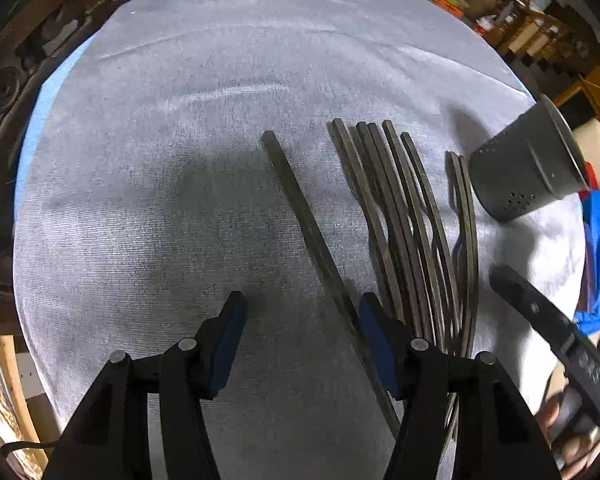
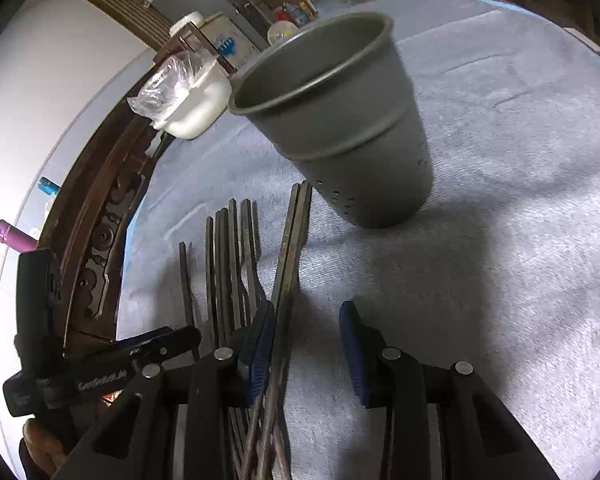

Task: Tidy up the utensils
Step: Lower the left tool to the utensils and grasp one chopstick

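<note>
My left gripper [image 1: 302,334] hangs unclenched over a lone utensil handle [image 1: 300,208] running lengthwise away beside its right pad, while my right gripper [image 2: 306,344], jaws apart, seems to graze a handle pair [image 2: 290,248] pointing at the cup [image 2: 336,120] ahead.

Dark grey perforated cup [image 2: 340,128], blackish utensils [image 1: 404,216], pale grey cloth [image 1: 220,120]

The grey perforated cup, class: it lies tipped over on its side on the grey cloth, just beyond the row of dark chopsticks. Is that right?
Not quite. The grey perforated cup stands upright on its base with its open mouth facing up, as the right wrist view shows. The rest holds: it is on the grey cloth, just beyond the row of dark chopsticks.
</note>
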`<state>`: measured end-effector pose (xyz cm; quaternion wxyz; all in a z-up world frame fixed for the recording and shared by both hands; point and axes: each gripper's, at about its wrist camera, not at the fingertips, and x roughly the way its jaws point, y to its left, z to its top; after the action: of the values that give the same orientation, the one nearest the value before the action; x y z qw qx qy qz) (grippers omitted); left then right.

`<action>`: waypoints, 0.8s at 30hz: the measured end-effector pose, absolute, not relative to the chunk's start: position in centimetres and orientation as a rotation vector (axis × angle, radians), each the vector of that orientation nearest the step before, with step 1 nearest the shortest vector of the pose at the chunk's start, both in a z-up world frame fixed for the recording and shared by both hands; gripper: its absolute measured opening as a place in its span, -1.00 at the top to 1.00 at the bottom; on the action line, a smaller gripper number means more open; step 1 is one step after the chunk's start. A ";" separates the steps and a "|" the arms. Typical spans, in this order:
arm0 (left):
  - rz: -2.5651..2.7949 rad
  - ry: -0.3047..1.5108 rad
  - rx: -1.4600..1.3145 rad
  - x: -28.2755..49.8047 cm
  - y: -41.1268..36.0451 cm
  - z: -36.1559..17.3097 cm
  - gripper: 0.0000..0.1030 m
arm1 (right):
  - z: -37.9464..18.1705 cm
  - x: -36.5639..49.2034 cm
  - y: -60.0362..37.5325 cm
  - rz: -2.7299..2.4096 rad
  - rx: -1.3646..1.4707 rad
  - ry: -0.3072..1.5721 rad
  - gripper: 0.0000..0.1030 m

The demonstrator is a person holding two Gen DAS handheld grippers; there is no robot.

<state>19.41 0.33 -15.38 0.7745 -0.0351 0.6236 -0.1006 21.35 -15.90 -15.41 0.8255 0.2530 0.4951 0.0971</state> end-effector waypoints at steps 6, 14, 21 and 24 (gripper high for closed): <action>-0.250 1.364 -0.168 19.6 3.2 -14.7 -0.18 | -15.8 22.5 -15.0 0.218 0.563 1.053 -0.08; -0.178 1.386 -0.234 21.2 5.5 -14.1 0.03 | -15.6 22.4 -14.8 0.174 0.449 1.089 0.46; -0.237 1.409 -0.306 23.6 4.9 -14.8 0.59 | -15.4 22.1 -15.3 0.134 0.370 1.123 0.56; -0.258 1.403 -0.281 24.3 4.3 -13.8 0.76 | -15.3 22.0 -15.4 0.130 0.366 1.147 0.56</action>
<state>24.33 4.31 -13.79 0.7471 -0.1284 0.6414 -0.1179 22.00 -15.44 -15.29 0.8223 0.1721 0.5389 0.0613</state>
